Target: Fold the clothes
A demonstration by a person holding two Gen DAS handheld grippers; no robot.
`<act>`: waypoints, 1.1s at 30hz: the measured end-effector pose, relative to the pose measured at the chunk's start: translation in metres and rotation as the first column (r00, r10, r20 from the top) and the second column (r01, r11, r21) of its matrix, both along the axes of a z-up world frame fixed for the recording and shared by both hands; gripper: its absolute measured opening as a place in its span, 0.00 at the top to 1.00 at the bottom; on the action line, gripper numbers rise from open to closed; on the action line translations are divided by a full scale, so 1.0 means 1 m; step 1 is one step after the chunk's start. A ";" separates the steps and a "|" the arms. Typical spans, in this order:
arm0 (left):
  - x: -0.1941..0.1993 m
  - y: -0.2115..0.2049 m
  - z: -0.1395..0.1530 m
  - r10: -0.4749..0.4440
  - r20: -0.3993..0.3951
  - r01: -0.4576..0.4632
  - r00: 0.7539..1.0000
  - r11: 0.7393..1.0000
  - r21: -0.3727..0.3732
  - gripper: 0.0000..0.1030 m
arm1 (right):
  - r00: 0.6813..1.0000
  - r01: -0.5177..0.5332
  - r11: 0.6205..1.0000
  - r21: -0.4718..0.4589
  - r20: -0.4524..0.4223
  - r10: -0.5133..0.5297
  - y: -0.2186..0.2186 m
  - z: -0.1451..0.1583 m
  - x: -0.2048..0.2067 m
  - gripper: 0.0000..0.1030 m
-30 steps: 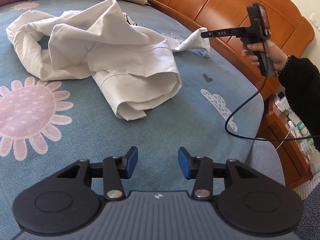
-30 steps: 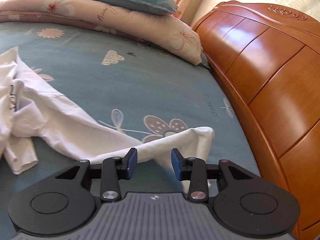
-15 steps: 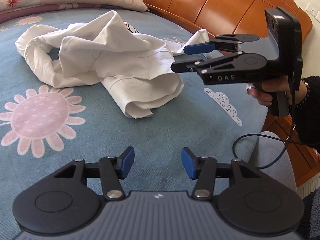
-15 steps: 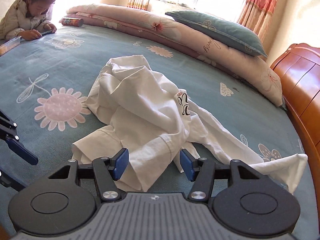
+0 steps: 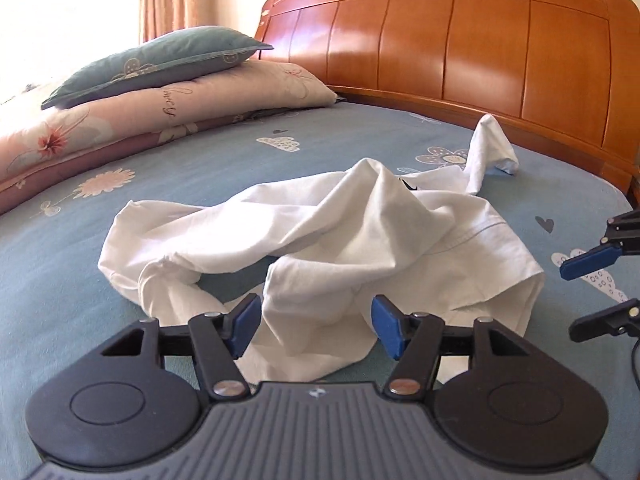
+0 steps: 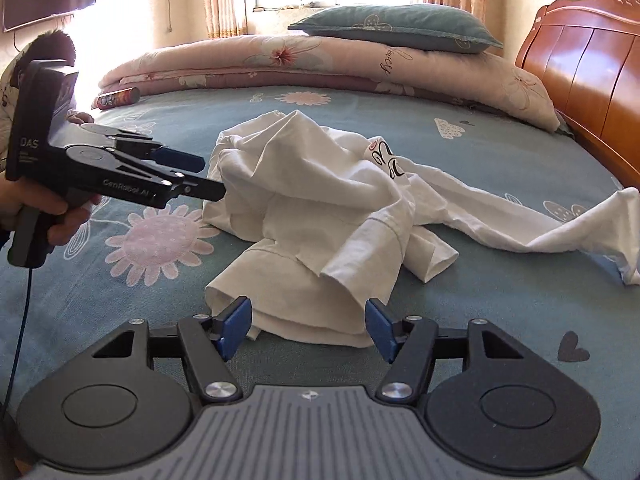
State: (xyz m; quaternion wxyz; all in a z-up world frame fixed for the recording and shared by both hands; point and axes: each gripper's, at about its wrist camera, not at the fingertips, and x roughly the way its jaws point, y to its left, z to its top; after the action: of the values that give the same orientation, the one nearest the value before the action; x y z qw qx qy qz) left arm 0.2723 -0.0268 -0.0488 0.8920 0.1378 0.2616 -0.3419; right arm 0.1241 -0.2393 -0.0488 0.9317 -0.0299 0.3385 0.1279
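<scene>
My left gripper (image 5: 316, 328) and right gripper (image 6: 307, 329) have just been opening and hold nothing. The white shirt (image 6: 320, 200) lies crumpled on the bed (image 6: 500, 312). I think I must grab its edges next.

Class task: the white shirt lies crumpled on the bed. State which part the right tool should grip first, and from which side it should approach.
Probably the folded hem nearest the right tool, approached from the front, low along the bed sheet: that edge of the white shirt lies flat, layered and already between its open pads.
</scene>
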 end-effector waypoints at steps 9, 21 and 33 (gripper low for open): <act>0.048 -0.002 -0.011 -0.236 -0.137 0.237 0.962 0.972 -0.015 0.54 | 0.995 0.098 0.990 0.104 -0.022 -0.096 -0.027 -0.003 0.000 0.35; 0.033 0.009 0.032 -0.246 -0.263 0.198 0.933 0.960 -0.196 0.89 | 0.991 0.136 0.982 0.128 -0.018 -0.135 -0.030 -0.006 -0.001 0.35; -0.027 0.048 0.079 -0.147 -0.263 0.016 0.954 0.896 -0.445 0.89 | 0.992 0.062 0.996 0.066 0.102 -0.069 -0.009 0.018 -0.029 0.32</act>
State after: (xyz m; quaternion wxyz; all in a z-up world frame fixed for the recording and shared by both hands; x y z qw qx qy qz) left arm 0.2456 0.0210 0.0299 0.8367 -0.1066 0.2998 -0.4457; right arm 0.0954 -0.2480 -0.0309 0.9522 0.0037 0.2863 0.1061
